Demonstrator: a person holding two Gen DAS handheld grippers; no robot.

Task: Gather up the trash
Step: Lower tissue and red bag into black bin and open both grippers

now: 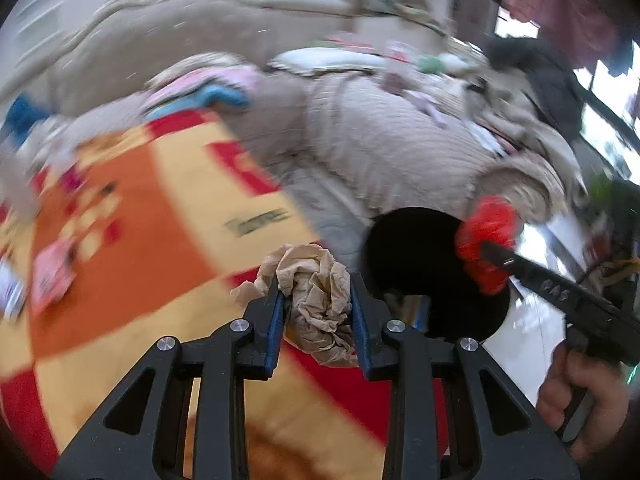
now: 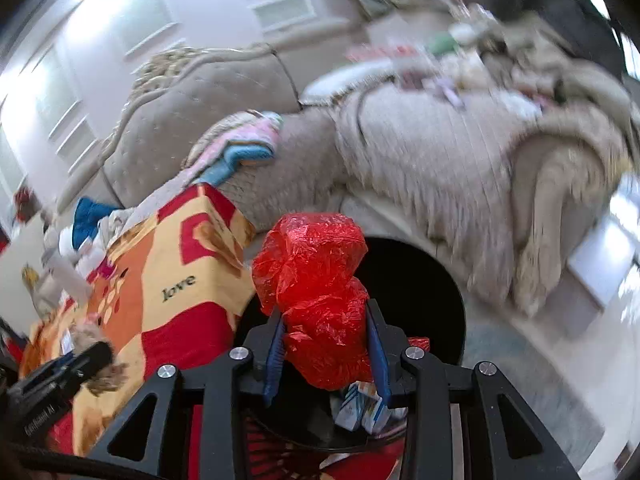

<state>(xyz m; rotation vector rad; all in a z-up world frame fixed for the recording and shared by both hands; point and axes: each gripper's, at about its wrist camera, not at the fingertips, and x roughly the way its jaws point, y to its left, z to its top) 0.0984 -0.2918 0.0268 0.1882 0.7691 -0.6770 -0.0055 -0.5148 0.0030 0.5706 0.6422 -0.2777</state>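
The right claw, clamped on a crumpled red plastic bag, hangs right over the black bin, while the left claw, gripping a wad of brown paper, sits left of the bin's mouth, over the blanket-covered surface.

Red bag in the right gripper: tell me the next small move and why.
Probably open the right gripper and let the red bag drop. It is clamped between the pads and hangs over the mouth of the black bin, which already holds trash. The left gripper with its brown paper is beside the bin, not over it.
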